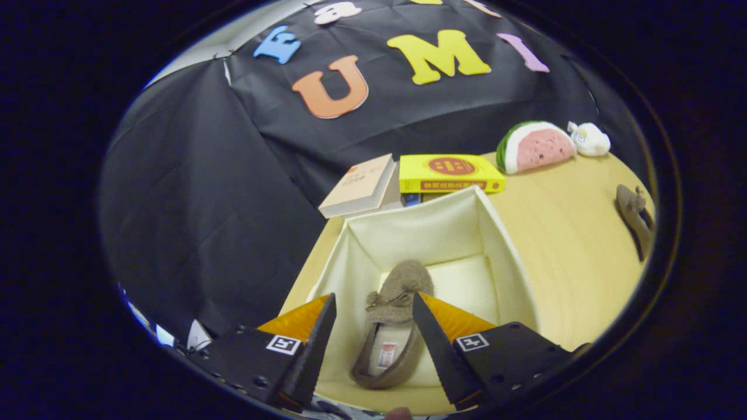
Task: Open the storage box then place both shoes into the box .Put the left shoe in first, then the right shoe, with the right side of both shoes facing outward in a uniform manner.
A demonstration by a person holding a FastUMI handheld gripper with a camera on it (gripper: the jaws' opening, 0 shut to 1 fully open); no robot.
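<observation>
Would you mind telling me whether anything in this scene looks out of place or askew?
Nothing looks damaged or spilled. One brown shoe lies in the open storage box, between the gripper's open fingers. The other shoe sits far off at the table's edge, beyond the box, not yet packed.

Gripper [373, 318]: at the bottom centre of the frame, pointing forward and downward.
Fingers: spread wide apart, pressing on nothing.
Left finger [318, 338]: lower left of centre, its tip leaning inward toward the middle.
Right finger [435, 338]: lower right of centre, its tip leaning inward likewise.
Finger bases: each bears a small square marker, low in the frame.
Gap: open between the tips.
</observation>
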